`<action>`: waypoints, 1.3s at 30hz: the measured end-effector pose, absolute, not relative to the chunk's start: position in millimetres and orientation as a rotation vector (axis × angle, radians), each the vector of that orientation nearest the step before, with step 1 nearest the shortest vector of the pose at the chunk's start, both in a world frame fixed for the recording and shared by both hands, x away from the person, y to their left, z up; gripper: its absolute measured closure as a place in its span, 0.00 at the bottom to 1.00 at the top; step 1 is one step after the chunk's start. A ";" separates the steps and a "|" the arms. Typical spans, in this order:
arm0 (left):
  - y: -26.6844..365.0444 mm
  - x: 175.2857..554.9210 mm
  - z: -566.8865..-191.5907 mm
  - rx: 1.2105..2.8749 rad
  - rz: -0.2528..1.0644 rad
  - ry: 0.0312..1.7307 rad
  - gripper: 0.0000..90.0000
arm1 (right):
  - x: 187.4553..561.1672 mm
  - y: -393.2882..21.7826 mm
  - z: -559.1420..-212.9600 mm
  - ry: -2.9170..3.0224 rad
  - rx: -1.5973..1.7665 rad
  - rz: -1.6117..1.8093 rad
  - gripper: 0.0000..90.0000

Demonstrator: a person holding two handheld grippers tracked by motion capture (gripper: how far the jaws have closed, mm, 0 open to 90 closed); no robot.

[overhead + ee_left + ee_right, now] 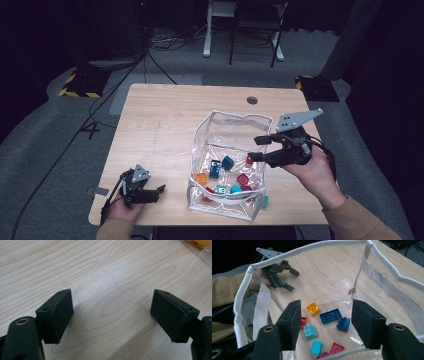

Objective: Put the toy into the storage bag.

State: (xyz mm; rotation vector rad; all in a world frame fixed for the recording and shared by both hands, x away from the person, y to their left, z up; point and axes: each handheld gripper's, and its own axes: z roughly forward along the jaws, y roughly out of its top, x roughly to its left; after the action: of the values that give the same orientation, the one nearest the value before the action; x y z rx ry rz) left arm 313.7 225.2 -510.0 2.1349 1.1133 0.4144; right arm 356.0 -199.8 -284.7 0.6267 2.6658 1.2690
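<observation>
Dark grey carpet and black curtains are surrounding the light wooden bench (165,125), which is filling the middle of the high view. Right of centre on it, a clear plastic bag with white trim (227,165) is standing open, and small toy building bricks in orange, blue, teal, red and magenta (226,176) are lying on its bottom. The right tongs (256,148) are hovering at the bag's right rim, jaws spread wide with nothing between them; in the right gripper view they are looking down at the bricks (322,320) inside the bag (287,255). At the lower left of the high view, the left tongs (159,192) are resting on the bench, jaws likewise spread and gripping nothing, well apart from the bag.
</observation>
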 end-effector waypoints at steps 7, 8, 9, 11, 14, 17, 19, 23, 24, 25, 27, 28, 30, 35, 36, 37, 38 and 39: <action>225.2 313.6 -510.0 2.135 0.414 1.113 0.21 | 348.0 -219.9 -282.8 2.641 0.660 1.279 0.47; 225.1 313.6 -510.0 2.135 0.414 1.114 0.21 | 347.0 -222.7 -282.9 2.637 0.664 1.278 0.47; 225.2 313.6 -510.0 2.135 0.414 1.114 0.21 | 346.0 -225.7 -282.8 2.633 0.668 1.279 0.47; 225.1 313.6 -510.0 2.135 0.414 1.114 0.21 | 344.3 -231.5 -282.6 2.622 0.679 1.286 0.47; 225.2 313.6 -510.0 2.135 0.414 1.114 0.21 | 341.7 -239.8 -282.2 2.605 0.694 1.291 0.47; 225.1 313.7 -510.0 2.134 0.415 1.113 0.21 | 339.4 -247.3 -283.4 2.596 0.709 1.294 0.47; 225.1 313.6 -510.0 2.135 0.414 1.114 0.21 | 337.8 -252.1 -284.3 2.590 0.720 1.294 0.47; 225.1 313.6 -510.0 2.135 0.414 1.114 0.21 | 334.4 -260.8 -286.9 2.579 0.738 1.295 0.46; 225.1 313.6 -510.0 2.135 0.414 1.114 0.21 | 333.3 -262.8 -287.8 2.576 0.742 1.296 0.46; 225.1 313.6 -510.0 2.135 0.414 1.114 0.21 | 332.5 -264.8 -289.0 2.573 0.744 1.295 0.46; 225.1 313.6 -510.0 2.135 0.414 1.114 0.21 | 330.4 -268.8 -291.7 2.570 0.757 1.294 0.45; 225.1 313.6 -510.0 2.135 0.414 1.114 0.21 | 329.5 -270.7 -293.3 2.567 0.762 1.292 0.45; 225.2 313.7 -510.0 2.135 0.414 1.113 0.21 | 328.0 -274.3 -297.1 2.567 0.774 1.286 0.45; 225.1 313.6 -510.0 2.135 0.414 1.114 0.21 | 324.8 -281.1 -311.5 2.571 0.799 1.269 0.44; 225.1 313.6 -510.0 2.134 0.414 1.114 0.21 | 324.4 -282.2 -314.9 2.572 0.804 1.267 0.44; 225.1 313.6 -510.0 2.135 0.415 1.114 0.21 | 324.1 -283.3 -318.5 2.575 0.811 1.266 0.44; 225.0 313.6 -510.0 2.133 0.414 1.115 0.21 | 323.9 -284.1 -322.0 2.577 0.815 1.264 0.44; 225.1 313.6 -510.0 2.135 0.414 1.114 0.21 | 323.5 -284.9 -325.5 2.577 0.826 1.256 0.43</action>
State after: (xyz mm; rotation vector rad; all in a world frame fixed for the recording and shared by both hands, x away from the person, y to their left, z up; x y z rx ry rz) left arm 313.6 225.1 -510.0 2.1348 1.1137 0.4141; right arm 323.5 -284.9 -325.5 0.8264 2.5767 1.2562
